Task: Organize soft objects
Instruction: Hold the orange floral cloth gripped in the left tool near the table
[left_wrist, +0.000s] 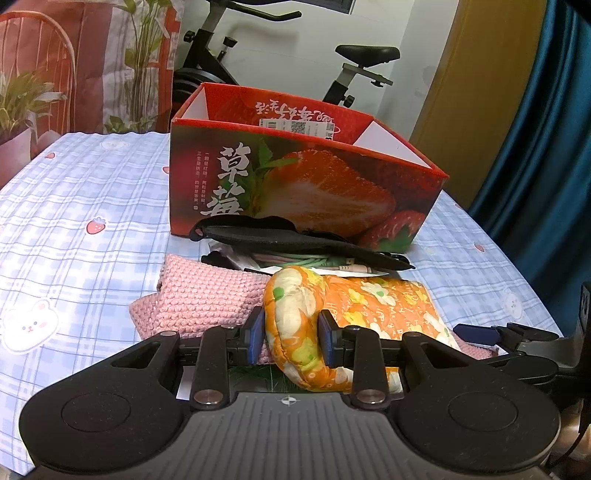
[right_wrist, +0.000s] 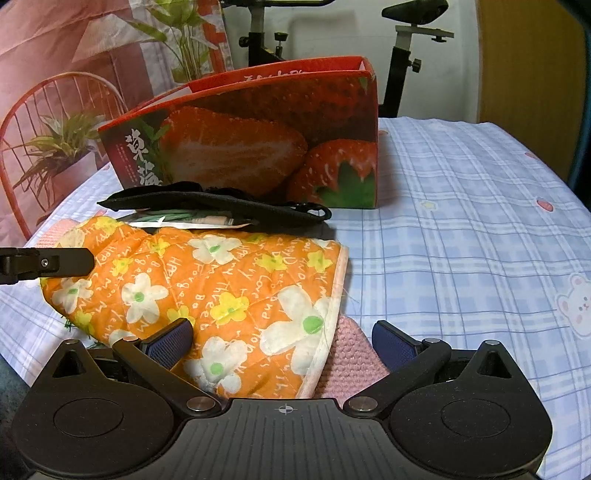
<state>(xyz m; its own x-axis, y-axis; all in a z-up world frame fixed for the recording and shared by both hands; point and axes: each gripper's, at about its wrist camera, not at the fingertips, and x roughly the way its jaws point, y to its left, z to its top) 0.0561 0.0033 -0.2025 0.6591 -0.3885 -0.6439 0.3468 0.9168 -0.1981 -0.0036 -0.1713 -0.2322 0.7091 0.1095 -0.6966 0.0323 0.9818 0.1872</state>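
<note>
Dim warm indoor light, soft shadows, strong fisheye bending at edges.

The quilted orange oven mitt (right_wrist: 229, 288) carried white and yellow flowers with green centres and white lettering, edged in pale pink. The knitted pad (left_wrist: 199, 295) beneath it was plain pink. The flat fabric pouch (left_wrist: 280, 236) was black. The open cardboard box (left_wrist: 306, 184) was red, printed with cut strawberries, green leaves and white characters. The bed cover (right_wrist: 480, 221) was pale blue plaid dotted with small strawberries and white rabbits. The gripper pads (right_wrist: 391, 345) were dark blue.
</note>
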